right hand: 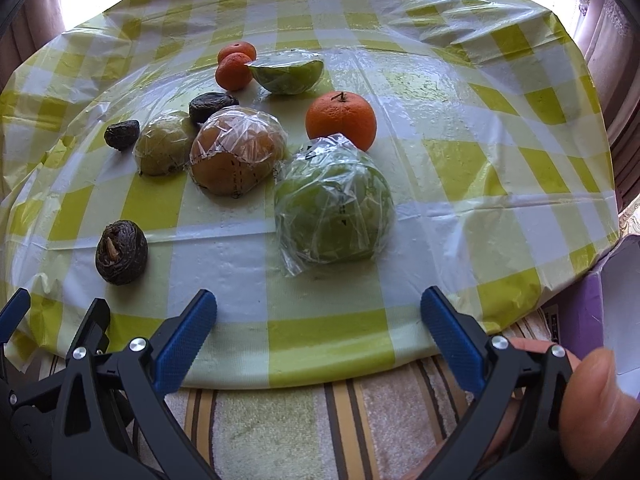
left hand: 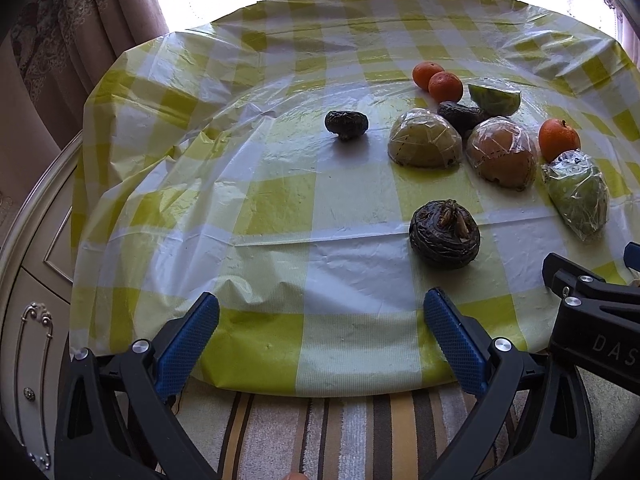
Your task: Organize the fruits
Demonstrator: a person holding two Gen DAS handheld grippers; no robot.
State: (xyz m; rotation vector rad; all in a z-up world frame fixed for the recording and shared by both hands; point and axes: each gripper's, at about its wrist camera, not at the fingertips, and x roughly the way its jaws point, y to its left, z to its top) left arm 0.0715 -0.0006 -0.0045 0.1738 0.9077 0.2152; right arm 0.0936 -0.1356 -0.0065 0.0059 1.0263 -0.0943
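Observation:
Fruit lies loose on a round table with a yellow checked cloth (left hand: 280,208). A dark wrinkled fruit (left hand: 444,234) sits just beyond my open left gripper (left hand: 320,312); another dark fruit (left hand: 346,124) lies farther back, a third (left hand: 458,114) among the pile. A green fruit wrapped in film (right hand: 334,202) rests just ahead of my open right gripper (right hand: 318,308). Behind it are an orange (right hand: 341,119), a wrapped brown fruit (right hand: 236,150), a wrapped yellow-green fruit (right hand: 164,144), a wrapped green half (right hand: 288,72) and two small oranges (right hand: 234,64). Both grippers hold nothing.
A striped rug (right hand: 280,420) covers the floor below the table's front edge. A white cabinet with a metal handle (left hand: 36,352) stands at the left. A purple box (right hand: 592,304) sits at the right edge. Curtains (left hand: 80,20) hang behind. A hand (right hand: 592,392) grips the right tool.

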